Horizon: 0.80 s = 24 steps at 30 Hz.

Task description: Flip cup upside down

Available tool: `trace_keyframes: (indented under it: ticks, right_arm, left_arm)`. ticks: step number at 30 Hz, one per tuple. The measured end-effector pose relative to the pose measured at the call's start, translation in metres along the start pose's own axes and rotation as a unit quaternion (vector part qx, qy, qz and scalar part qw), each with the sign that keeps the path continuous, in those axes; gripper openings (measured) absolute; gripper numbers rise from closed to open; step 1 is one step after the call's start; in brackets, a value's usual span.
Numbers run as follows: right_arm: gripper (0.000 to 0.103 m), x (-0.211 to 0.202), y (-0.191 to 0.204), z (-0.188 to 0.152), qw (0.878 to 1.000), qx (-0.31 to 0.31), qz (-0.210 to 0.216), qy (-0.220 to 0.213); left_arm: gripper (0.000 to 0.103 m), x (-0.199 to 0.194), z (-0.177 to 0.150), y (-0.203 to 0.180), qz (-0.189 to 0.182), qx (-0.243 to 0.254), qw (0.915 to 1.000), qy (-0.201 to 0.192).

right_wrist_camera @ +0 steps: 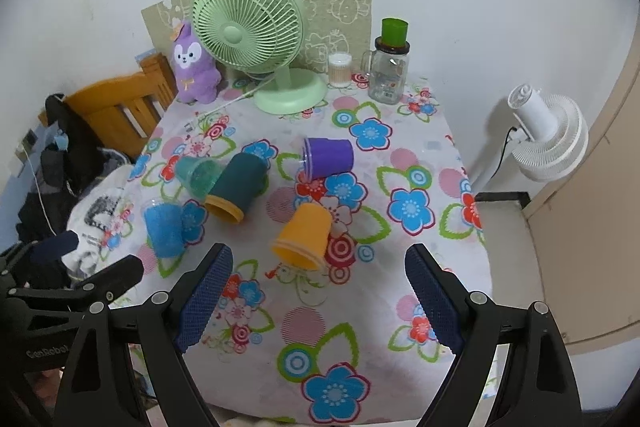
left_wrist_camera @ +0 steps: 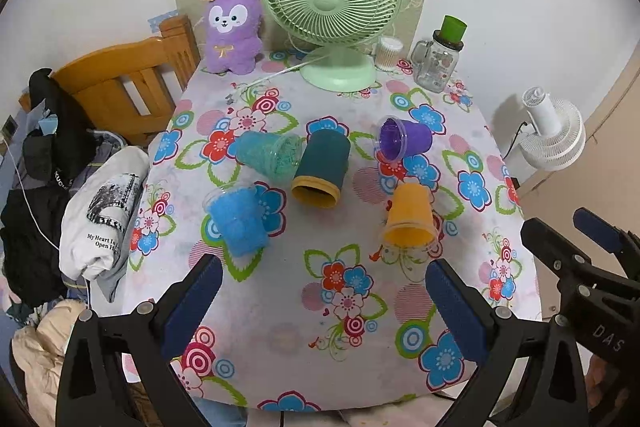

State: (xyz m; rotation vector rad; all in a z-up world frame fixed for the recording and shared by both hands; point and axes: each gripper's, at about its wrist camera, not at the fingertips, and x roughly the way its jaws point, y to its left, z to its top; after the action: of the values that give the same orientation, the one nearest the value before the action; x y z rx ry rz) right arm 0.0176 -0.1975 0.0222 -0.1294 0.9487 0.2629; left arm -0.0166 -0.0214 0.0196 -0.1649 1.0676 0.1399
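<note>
5 cups lie on their sides mid-table, none yet inverted; the orange cup lies nearest the front edge, rim toward the right gripper. Both it and the left gripper hover with fingers apart, holding nothing, probably ready to grasp.

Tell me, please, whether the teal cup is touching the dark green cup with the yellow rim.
Touching. In the left wrist view the teal cup's clear rim meets the side of the dark green cup with no tablecloth between them; the right wrist view agrees.
</note>
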Motion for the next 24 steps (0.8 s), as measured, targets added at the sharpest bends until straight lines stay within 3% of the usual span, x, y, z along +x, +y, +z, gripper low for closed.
trace_keyframes:
  ticks: [24]
  right_arm:
    - [0.090,0.001,-0.014,0.002,0.999,-0.038,0.033,-0.002]
  left_arm:
    - [0.102,-0.006,-0.002,-0.017,0.012,-0.029,0.9995,-0.007]
